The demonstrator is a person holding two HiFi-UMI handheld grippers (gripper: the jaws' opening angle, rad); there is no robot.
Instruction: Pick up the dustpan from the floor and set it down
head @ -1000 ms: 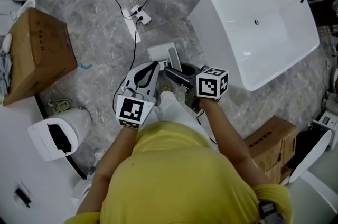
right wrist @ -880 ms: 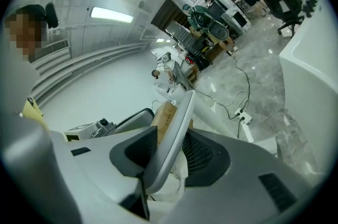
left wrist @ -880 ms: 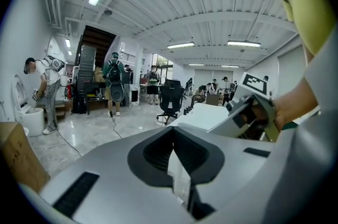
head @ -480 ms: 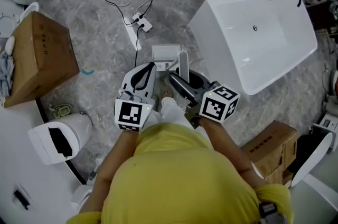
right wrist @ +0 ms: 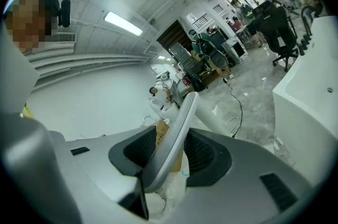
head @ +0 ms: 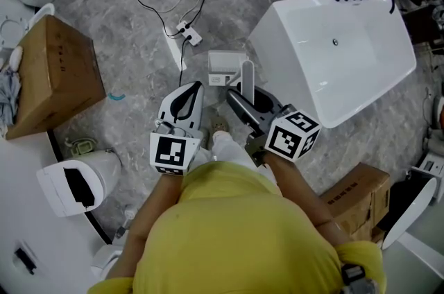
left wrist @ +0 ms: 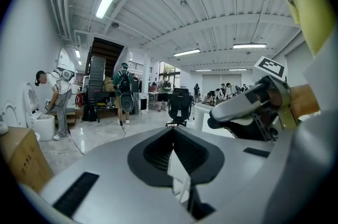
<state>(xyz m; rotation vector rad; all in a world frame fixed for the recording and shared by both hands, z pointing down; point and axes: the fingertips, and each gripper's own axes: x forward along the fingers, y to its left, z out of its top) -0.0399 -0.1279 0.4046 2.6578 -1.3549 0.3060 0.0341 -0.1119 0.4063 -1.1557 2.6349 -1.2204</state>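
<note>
The dustpan (head: pixel 223 68) is white and grey, and its long pale handle (head: pixel 248 78) stands up from it. It hangs above the grey floor beside the tub, in front of the person's feet. My right gripper (head: pixel 244 100) is shut on the handle low down. In the right gripper view the handle (right wrist: pixel 174 138) runs slantwise between the dark pads. These jaws have just been opening a little with the handle still between them. My left gripper (head: pixel 191 95) floats to the left of the dustpan, apart from it. Its jaws (left wrist: pixel 177 165) look shut, with only a thin pale sliver between the pads.
A white bathtub (head: pixel 333 50) stands close on the right of the dustpan. A power strip with black cables (head: pixel 187 30) lies just beyond it. A cardboard box (head: pixel 52 71) and a white toilet (head: pixel 80 178) are at the left. More boxes (head: pixel 357 192) sit at the lower right.
My right gripper has risen and rolled, and the dustpan has come up with it and moved toward the tub. The left gripper has lifted slightly.
</note>
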